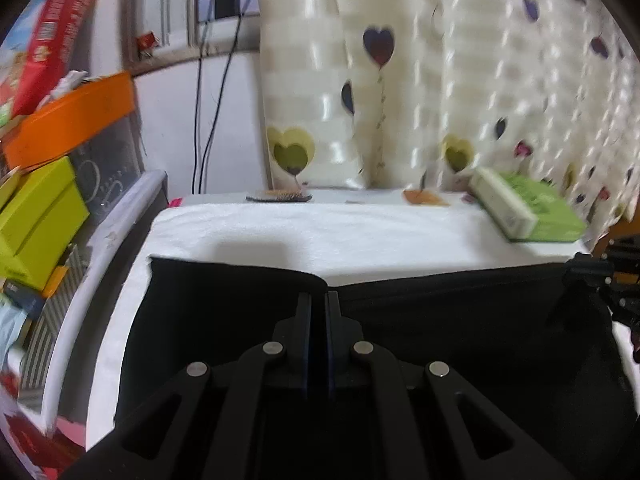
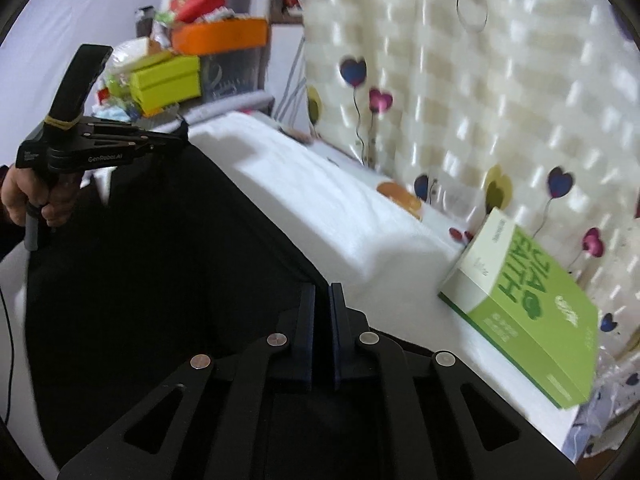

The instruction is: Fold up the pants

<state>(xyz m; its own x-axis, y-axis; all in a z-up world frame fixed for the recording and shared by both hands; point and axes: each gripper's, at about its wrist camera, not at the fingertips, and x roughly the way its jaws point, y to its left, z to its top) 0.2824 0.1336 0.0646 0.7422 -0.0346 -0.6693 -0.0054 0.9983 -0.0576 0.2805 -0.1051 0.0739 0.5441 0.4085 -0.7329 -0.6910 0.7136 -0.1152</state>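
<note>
Black pants [image 1: 440,340] are held up over a white towel-covered table [image 1: 280,232]. In the left wrist view my left gripper [image 1: 319,298] is shut on the pants' top edge, and the fabric hangs down from the fingertips. The right wrist view shows the same gripper [image 2: 178,136] at upper left, held by a hand [image 2: 36,196], with cloth draping from it. My right gripper [image 2: 322,292] is shut on the pants' [image 2: 160,280] edge further along. It also shows at the left wrist view's right edge [image 1: 584,270], pinching the cloth's far end. The pants' lower part is hidden behind the grippers.
A green book [image 2: 520,312] lies at the table's far right against a heart-patterned curtain [image 1: 400,80]. A hairbrush [image 1: 280,197] rests at the back edge. Orange [image 1: 72,116] and lime boxes [image 1: 40,216] are stacked on the left. Cables [image 1: 208,120] hang down the wall.
</note>
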